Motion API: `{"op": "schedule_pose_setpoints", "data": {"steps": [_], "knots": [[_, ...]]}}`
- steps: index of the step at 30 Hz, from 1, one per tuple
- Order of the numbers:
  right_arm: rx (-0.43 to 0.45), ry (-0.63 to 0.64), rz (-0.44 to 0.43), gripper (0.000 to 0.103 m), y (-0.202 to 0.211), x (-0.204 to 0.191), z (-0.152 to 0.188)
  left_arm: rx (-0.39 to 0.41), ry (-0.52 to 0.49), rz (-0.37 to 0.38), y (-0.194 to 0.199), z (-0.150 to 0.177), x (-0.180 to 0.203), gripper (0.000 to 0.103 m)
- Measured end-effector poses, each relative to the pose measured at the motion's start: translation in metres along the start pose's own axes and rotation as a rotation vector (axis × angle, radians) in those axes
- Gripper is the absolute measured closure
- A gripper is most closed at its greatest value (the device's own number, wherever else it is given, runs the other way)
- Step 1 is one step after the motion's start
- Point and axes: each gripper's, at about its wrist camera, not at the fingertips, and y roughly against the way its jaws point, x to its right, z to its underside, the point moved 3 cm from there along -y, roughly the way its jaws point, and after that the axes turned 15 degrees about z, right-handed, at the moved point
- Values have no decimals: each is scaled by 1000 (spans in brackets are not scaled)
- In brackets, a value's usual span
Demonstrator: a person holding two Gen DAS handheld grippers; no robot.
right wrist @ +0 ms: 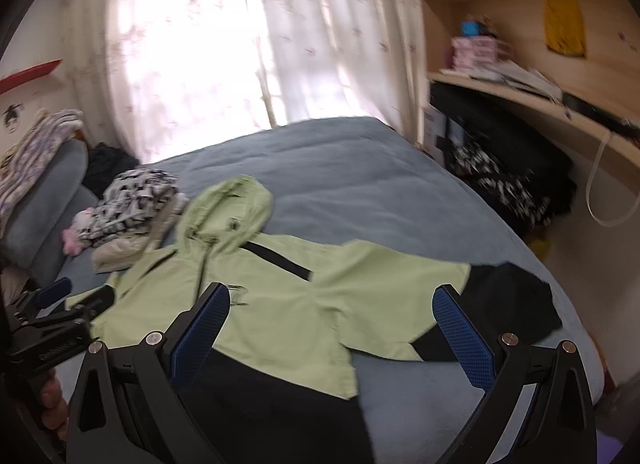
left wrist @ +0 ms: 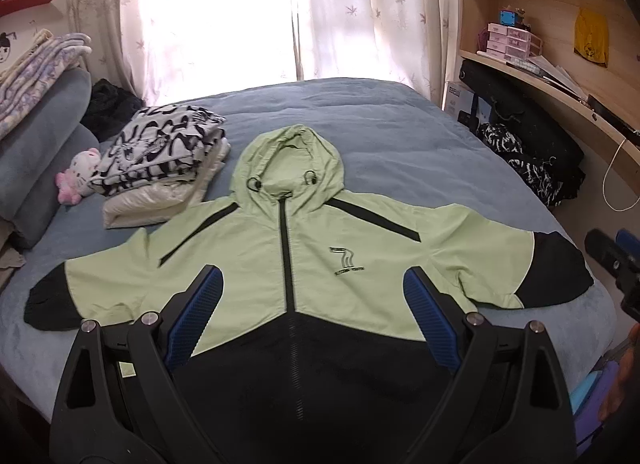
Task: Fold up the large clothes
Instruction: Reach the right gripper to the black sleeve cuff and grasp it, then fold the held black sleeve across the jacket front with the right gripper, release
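Note:
A light green hooded jacket (left wrist: 248, 256) with black cuffs and a black lower part lies flat, front up and zipped, sleeves spread, on the blue bed (left wrist: 360, 131). My left gripper (left wrist: 312, 284) is open and empty above the jacket's chest. My right gripper (right wrist: 332, 304) is open and empty above the jacket (right wrist: 288, 304), near its right sleeve with the black cuff (right wrist: 508, 300). The right gripper shows at the right edge of the left wrist view (left wrist: 616, 260). The left gripper shows at the left edge of the right wrist view (right wrist: 76, 300).
A stack of folded clothes (left wrist: 160, 159) lies left of the hood beside a pink plush toy (left wrist: 76, 175) and grey pillows (left wrist: 40, 143). A wooden desk and shelves (left wrist: 560, 75) stand right of the bed, with dark bags (left wrist: 520, 143) beneath. Curtains (left wrist: 240, 11) hang behind.

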Motion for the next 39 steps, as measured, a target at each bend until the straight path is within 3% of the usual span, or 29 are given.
{"op": "schedule_pose_setpoints", "data": {"steps": [7,20,24,31,33,34,36,37,38,39], "knots": [[-185,-179,53,13,-85,68,38,-19,13,24,-62,8,13,13],[-472,-564,190,13,-222,217,148,-115,40,-5,-181,41,28,13],[-502,-668,181,18,-244,246,173,-149,42,-4,-200,51,28,13],[-467,-747,249,19,-281,268,172,-182,66,8,-213,59,23,13],[-461,-747,282,25,-287,270,167,-178,66,10,-212,58,22,13],[-464,-743,302,34,-291,269,163,-174,65,10,-210,57,21,13],[-462,-742,319,60,-298,273,158,-161,66,12,-205,55,19,13],[-464,-754,309,77,-300,276,155,-157,67,15,-200,54,18,13],[-458,-776,285,87,-300,280,153,-149,70,19,-197,52,17,13],[-433,-805,240,90,-297,280,146,-146,72,22,-192,51,16,13]]}}
